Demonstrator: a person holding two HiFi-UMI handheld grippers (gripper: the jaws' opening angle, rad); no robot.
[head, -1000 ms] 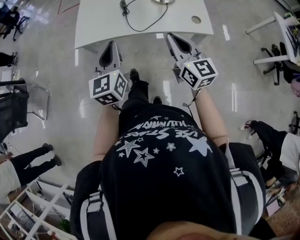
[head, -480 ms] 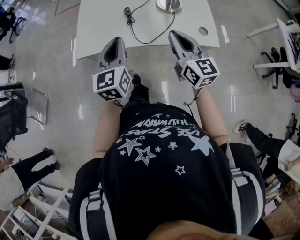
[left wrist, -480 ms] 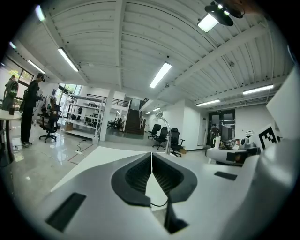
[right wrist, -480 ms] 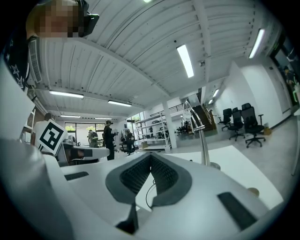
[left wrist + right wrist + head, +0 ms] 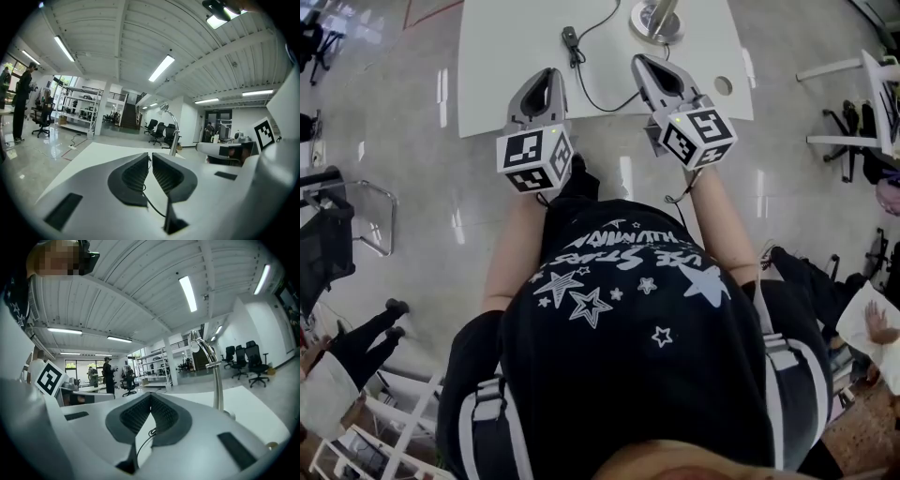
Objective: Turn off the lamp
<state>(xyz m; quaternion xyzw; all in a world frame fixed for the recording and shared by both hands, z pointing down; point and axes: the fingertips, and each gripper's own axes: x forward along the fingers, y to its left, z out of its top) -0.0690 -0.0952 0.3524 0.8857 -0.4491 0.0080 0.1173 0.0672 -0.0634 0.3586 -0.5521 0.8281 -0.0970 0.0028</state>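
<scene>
One lamp (image 5: 655, 19) stands on the white table (image 5: 502, 56), its top cut off overhead, while we hold the left gripper (image 5: 546, 77) and right gripper (image 5: 647, 64) just short of it, both clenched empty, its corded switch (image 5: 572, 38) lying left of the lamp.

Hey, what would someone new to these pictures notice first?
Two grey grippers with marker cubes, the left gripper and the right gripper, both shut and empty, point over the near edge of a white table. A silver gooseneck lamp stands just beyond the right gripper, and its black cord switch lies ahead of the gap between them.
</scene>
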